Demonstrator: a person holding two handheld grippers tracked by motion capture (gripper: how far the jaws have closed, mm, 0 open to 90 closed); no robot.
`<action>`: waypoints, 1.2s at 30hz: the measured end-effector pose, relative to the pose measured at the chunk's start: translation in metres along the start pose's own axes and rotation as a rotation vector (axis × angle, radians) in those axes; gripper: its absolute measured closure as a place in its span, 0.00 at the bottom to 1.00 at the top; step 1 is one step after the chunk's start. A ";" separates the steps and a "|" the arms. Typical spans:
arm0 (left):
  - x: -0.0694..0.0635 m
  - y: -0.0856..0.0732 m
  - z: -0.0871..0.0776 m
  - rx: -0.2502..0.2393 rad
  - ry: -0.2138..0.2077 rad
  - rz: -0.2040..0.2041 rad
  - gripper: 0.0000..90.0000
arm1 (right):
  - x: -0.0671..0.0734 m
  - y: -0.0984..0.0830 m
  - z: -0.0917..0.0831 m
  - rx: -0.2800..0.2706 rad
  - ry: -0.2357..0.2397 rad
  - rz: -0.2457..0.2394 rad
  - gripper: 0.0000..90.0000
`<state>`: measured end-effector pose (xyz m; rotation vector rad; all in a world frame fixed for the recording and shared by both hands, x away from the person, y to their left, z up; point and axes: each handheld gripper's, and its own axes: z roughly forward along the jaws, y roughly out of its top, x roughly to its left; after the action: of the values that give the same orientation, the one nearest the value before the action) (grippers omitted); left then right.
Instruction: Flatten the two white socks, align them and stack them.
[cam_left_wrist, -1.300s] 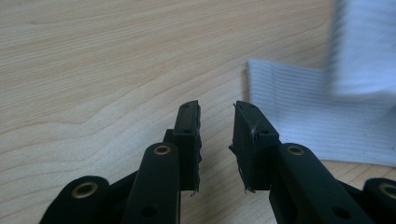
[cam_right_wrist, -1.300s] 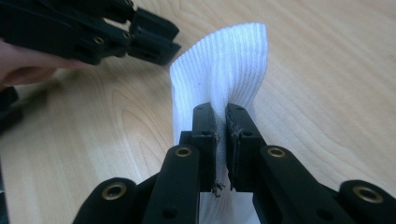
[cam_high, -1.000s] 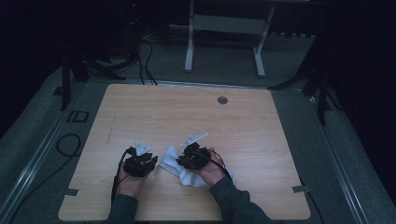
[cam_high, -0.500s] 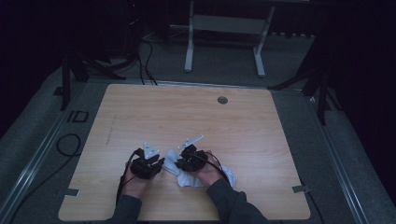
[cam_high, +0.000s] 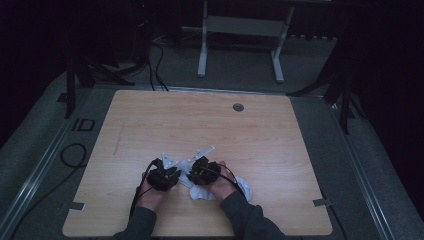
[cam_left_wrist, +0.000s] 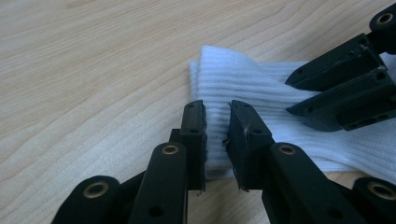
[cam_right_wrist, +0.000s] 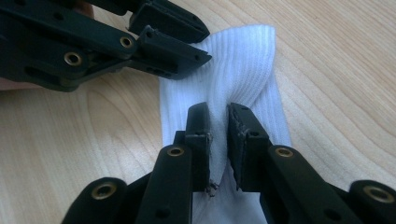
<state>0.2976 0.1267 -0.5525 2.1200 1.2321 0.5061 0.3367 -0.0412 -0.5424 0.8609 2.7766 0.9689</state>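
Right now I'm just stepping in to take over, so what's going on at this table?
A person is working a white ribbed cloth, probably a sock, near the front edge of the wooden table. The left claw and the right claw are each clamped on a pinch of the fabric, close beside one another. The cloth lies partly bunched between them.

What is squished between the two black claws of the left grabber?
A fold of the white ribbed cloth. In the left gripper view the left gripper pinches it between its jaws; the right gripper grips the same cloth close by.
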 end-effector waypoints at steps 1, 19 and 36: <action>0.000 0.000 0.000 0.001 0.001 0.000 0.85 | 0.000 0.000 0.000 -0.001 -0.004 -0.006 0.86; -0.004 -0.002 -0.003 0.016 0.012 -0.017 0.85 | -0.007 -0.006 -0.017 -0.021 -0.015 -0.034 0.66; -0.004 -0.002 -0.003 0.013 0.015 -0.024 0.85 | -0.051 -0.053 -0.121 -0.152 -0.164 0.078 0.71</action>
<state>0.2921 0.1251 -0.5519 2.1133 1.2713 0.5049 0.3243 -0.1687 -0.4828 0.9831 2.5146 1.0538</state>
